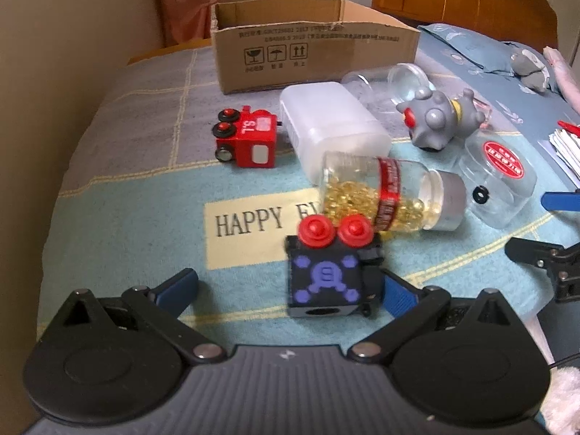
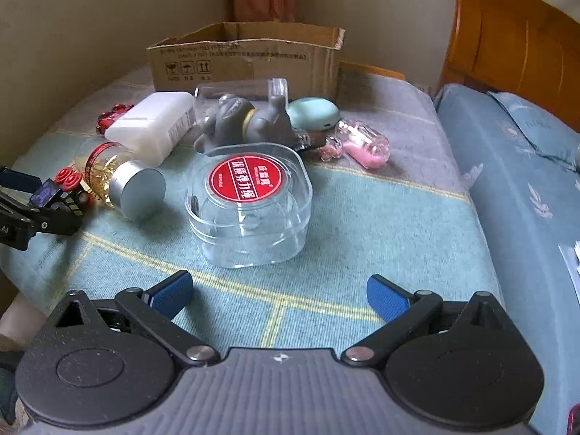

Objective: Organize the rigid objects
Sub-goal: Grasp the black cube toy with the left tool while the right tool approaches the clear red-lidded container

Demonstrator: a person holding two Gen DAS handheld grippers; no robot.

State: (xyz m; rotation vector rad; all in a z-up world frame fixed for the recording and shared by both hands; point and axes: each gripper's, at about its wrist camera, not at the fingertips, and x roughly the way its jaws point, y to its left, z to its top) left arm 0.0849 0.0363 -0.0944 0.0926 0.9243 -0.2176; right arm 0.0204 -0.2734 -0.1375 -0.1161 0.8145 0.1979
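My left gripper [image 1: 290,290] is open, its jaws wide around a black toy train car [image 1: 328,275] with red wheels, which rests against the right finger. The car also shows at the left of the right wrist view [image 2: 59,194]. Just beyond it lies a jar of yellow capsules [image 1: 391,192] on its side. A red toy train car [image 1: 246,137], a white plastic box [image 1: 333,127], a grey toy figure [image 1: 438,119] and a clear box with a red label [image 2: 250,206] lie on the bed. My right gripper [image 2: 279,295] is open and empty, just short of the clear box.
An open cardboard box [image 1: 311,50] stands at the far side of the bed, near the wall. A clear jar [image 2: 235,94], a mint green case [image 2: 313,114] and a pink bottle [image 2: 366,145] lie beyond the clear box. Pillows [image 2: 525,166] lie to the right.
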